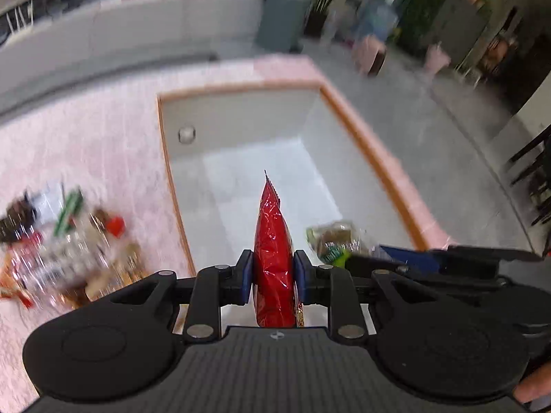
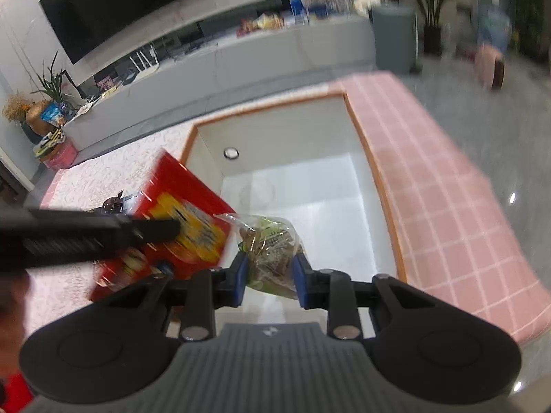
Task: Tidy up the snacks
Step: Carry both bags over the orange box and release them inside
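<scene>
My left gripper (image 1: 273, 272) is shut on a red snack bag (image 1: 273, 247), held edge-on above the near part of a white bin (image 1: 241, 120) with an orange rim. My right gripper (image 2: 270, 272) is shut on a clear packet of brown and green snacks (image 2: 272, 244), also over the bin (image 2: 286, 127). The red bag shows flat-on in the right wrist view (image 2: 186, 213), left of the packet. The packet shows in the left wrist view (image 1: 335, 242), right of the red bag. The bin's floor looks bare.
A blurred pile of mixed snack packets (image 1: 65, 247) lies on the pale patterned tablecloth (image 1: 86, 144) left of the bin. A pink checked cloth (image 2: 440, 186) covers the table right of the bin. Beyond are a grey low cabinet (image 2: 275, 55), a TV and plants.
</scene>
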Available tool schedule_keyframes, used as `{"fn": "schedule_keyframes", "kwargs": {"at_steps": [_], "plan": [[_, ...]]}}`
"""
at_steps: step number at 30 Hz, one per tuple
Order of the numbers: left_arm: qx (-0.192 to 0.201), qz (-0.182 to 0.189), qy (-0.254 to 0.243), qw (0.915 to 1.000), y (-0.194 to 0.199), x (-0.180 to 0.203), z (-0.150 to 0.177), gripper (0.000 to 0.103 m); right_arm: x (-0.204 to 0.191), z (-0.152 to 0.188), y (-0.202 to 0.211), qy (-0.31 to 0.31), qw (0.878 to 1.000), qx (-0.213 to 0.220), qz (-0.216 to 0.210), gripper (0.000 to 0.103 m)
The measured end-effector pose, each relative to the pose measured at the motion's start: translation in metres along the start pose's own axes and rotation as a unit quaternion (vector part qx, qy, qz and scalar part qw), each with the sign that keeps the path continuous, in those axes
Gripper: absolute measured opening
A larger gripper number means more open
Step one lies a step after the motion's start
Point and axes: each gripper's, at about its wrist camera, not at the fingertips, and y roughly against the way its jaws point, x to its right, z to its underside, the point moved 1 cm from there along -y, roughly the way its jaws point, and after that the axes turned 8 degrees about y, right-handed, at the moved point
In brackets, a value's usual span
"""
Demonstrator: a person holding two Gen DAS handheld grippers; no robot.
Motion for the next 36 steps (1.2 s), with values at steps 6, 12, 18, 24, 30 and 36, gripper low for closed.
{"fn": "schedule_keyframes", "kwargs": {"at_steps": [6, 12, 18, 24, 30, 36], "plan": [[-0.035, -0.031, 0.001, 0.9989, -0.026, -0.005, 0.01, 0.027, 0.005, -0.011, -0.036, 0.01, 0.998, -0.064, -0.007, 0.026], [-0.07, -0.048, -0.005, 0.9964, -0.034, -0.002, 0.012, 0.027, 0.008, -0.003, -0.059, 0.045, 0.992, -0.116, -0.005, 0.026], [-0.069, -0.045, -0.017, 0.9965, -0.025, 0.0, 0.009, 0.028, 0.009, -0.002, -0.074, 0.057, 0.989, -0.136, 0.001, 0.026], [-0.027, -0.03, -0.019, 0.999, 0.007, -0.002, 0.011, 0.031, 0.004, 0.0, -0.078, 0.025, 0.992, -0.127, 0.009, 0.026], [0.013, -0.017, -0.021, 0.9995, 0.036, -0.012, 0.018, 0.035, -0.011, 0.0, -0.084, 0.037, 0.991, -0.122, 0.045, 0.027], [0.043, -0.04, -0.033, 0.9978, 0.052, -0.027, 0.025, 0.038, -0.024, 0.002, -0.088, 0.078, 0.983, -0.131, 0.101, 0.029]]}}
